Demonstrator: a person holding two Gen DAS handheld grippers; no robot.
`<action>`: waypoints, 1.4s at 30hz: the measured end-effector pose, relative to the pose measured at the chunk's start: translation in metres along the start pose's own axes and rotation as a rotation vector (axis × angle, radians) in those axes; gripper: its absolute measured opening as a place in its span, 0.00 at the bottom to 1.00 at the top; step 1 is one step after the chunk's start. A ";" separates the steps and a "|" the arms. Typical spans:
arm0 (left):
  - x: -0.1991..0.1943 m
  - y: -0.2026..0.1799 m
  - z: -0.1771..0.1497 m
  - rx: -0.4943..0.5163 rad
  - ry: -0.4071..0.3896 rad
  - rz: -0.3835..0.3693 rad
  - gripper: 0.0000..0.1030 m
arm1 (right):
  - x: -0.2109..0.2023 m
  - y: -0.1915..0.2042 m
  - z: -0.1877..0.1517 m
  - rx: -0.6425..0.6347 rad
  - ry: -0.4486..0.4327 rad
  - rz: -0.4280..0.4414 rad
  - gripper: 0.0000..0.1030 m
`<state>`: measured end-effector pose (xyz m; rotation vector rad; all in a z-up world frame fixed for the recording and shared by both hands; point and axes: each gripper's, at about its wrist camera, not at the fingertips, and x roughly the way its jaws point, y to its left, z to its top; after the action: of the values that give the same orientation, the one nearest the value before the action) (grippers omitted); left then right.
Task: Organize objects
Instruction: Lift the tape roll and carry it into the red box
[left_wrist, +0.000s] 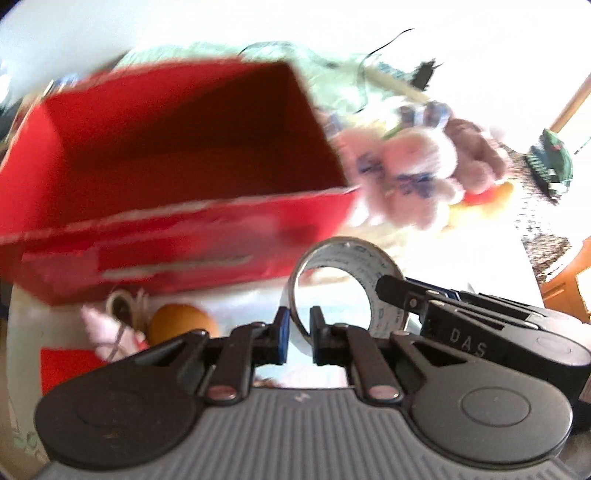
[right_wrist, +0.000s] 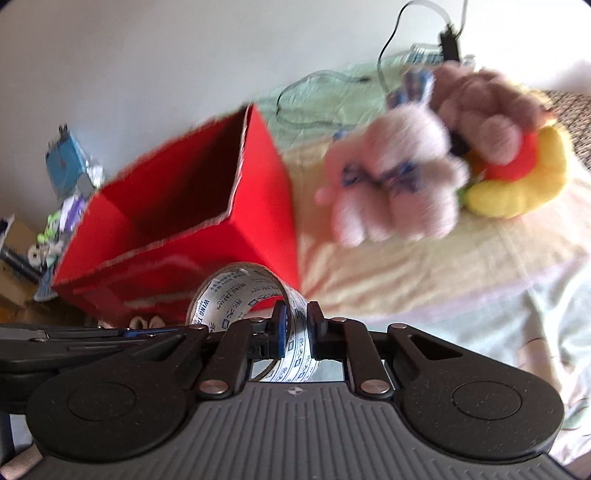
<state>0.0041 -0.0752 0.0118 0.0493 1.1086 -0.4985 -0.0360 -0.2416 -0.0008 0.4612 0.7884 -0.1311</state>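
Between both sets of tongs, a roll of clear printed tape (right_wrist: 255, 314) is pinched at once: the left gripper (left_wrist: 297, 334) and the right gripper (right_wrist: 297, 330) each clamp its band from opposite sides. Just beyond stands an open red box (left_wrist: 177, 166), with a heap of plush toys (right_wrist: 424, 158) on the bedding (right_wrist: 424, 280) to its right.

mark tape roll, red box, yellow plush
tape roll (right_wrist: 236, 284), right wrist view, printed outer band at top.
red box (left_wrist: 177, 236), left wrist view, near outer wall.
yellow plush (right_wrist: 517, 192), right wrist view, yellow body.
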 end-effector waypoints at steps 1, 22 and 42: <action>-0.005 -0.006 0.001 0.016 -0.018 -0.012 0.09 | -0.007 -0.003 0.002 -0.001 -0.019 -0.004 0.12; -0.079 0.011 0.067 -0.014 -0.327 0.041 0.08 | -0.006 0.043 0.086 -0.120 -0.197 0.182 0.13; 0.047 0.121 0.132 -0.018 -0.020 -0.052 0.17 | 0.125 0.108 0.106 -0.222 -0.007 -0.166 0.11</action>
<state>0.1813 -0.0218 0.0067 -0.0002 1.0968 -0.5339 0.1513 -0.1851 0.0134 0.1849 0.8233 -0.1968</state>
